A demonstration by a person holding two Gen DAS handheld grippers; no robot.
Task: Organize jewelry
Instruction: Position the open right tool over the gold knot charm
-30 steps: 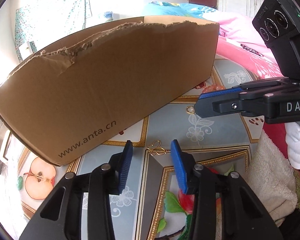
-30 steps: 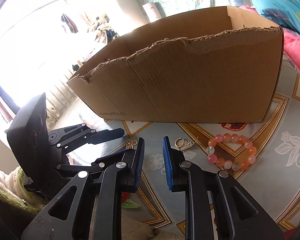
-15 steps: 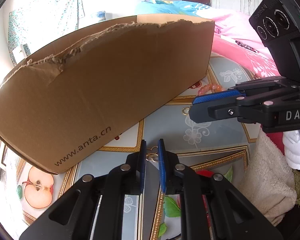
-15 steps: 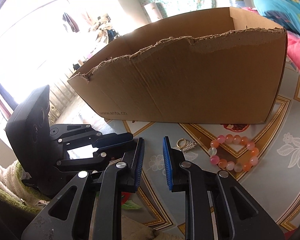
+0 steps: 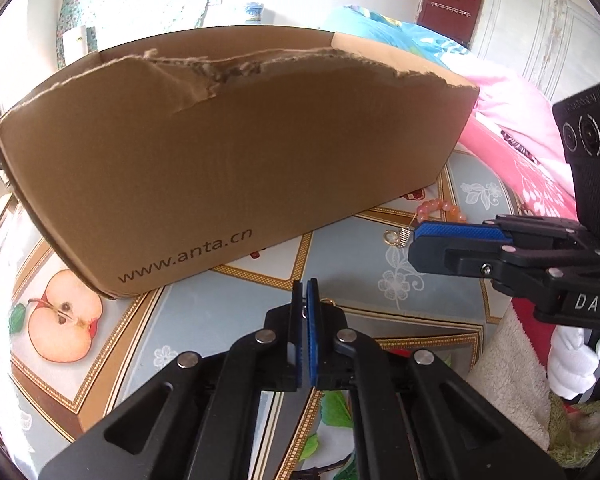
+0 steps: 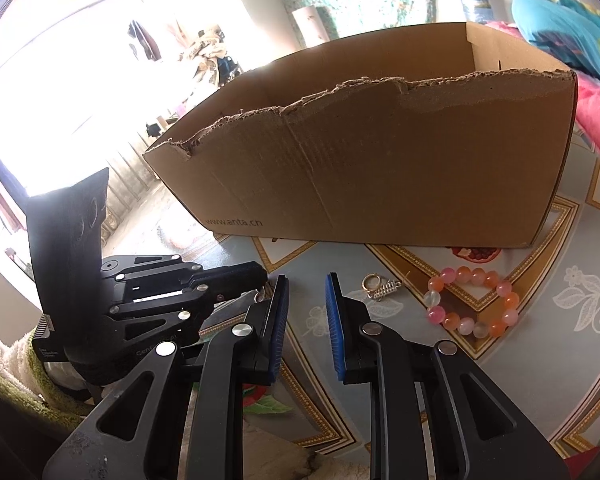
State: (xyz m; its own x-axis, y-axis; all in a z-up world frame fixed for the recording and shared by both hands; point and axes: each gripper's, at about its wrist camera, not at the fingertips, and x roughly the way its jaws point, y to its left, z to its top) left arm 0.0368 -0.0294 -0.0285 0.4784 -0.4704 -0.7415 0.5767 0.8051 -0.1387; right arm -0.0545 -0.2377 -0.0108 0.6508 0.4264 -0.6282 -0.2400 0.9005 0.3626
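My left gripper (image 5: 305, 286) is shut on a small gold ornament (image 5: 327, 302) lying on the table just in front of the cardboard box (image 5: 240, 160); only a loop of the ornament shows beside the blue pads. In the right wrist view the left gripper (image 6: 262, 276) sits close to the left of my right gripper (image 6: 306, 280), which is open with nothing between its fingers. A gold ring with a silver spring piece (image 6: 380, 286) lies just right of it, and a pink and orange bead bracelet (image 6: 436, 314) further right. The right gripper (image 5: 416, 240) points at the ring piece (image 5: 398, 236).
The open box (image 6: 380, 160) with a torn top edge fills the far side of the patterned tablecloth (image 5: 380, 264). A beige towel (image 5: 512, 380) and a white-gloved hand (image 5: 572, 360) are at the right. Pink bedding (image 5: 520, 140) lies beyond the table.
The left gripper's jaws have closed from wide apart onto the gold ornament, and the gripper has rolled a little. The right gripper has stayed where it was, still open.
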